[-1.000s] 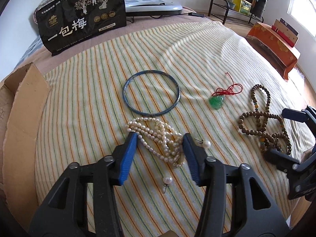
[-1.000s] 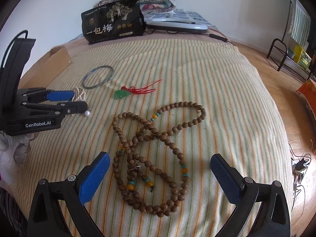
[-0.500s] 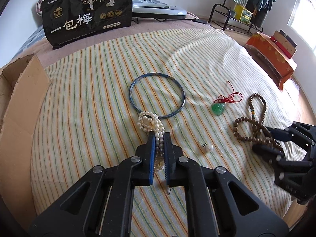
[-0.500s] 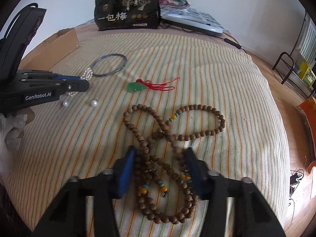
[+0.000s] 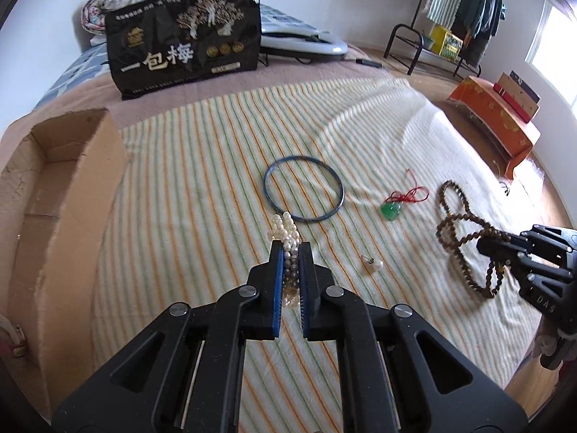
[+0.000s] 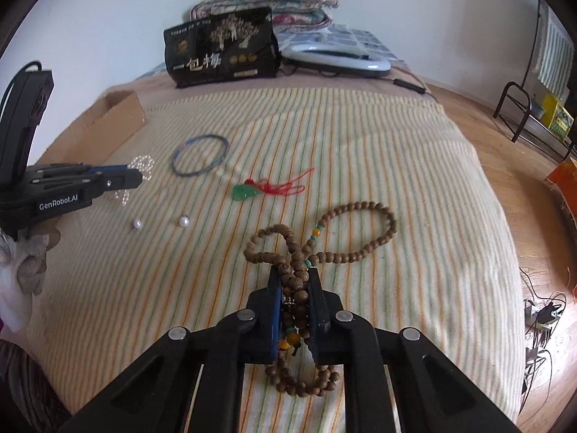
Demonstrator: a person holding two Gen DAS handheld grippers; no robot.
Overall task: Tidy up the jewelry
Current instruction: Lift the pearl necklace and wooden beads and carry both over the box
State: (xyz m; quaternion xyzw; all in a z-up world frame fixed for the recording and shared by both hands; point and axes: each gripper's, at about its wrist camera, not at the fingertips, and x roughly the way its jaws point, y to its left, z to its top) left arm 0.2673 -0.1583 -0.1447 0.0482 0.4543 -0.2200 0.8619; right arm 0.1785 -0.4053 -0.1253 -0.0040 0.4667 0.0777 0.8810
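Observation:
My left gripper is shut on a white pearl necklace, bunched between the blue pads above the striped blanket. My right gripper is shut on a brown wooden bead necklace, with loops trailing on the blanket. The right gripper also shows in the left wrist view. A blue bangle, a green pendant on red cord and a loose pearl earring lie between them. Two pearl earrings show in the right wrist view.
An open cardboard box stands at the blanket's left edge. A black bag with Chinese lettering and a grey device sit at the far end. An orange covered bench and a clothes rack stand to the right.
Both grippers went from open to shut. The left closed on the pearl necklace and lifted it. The right closed on the wooden bead necklace, pulling its loops together.

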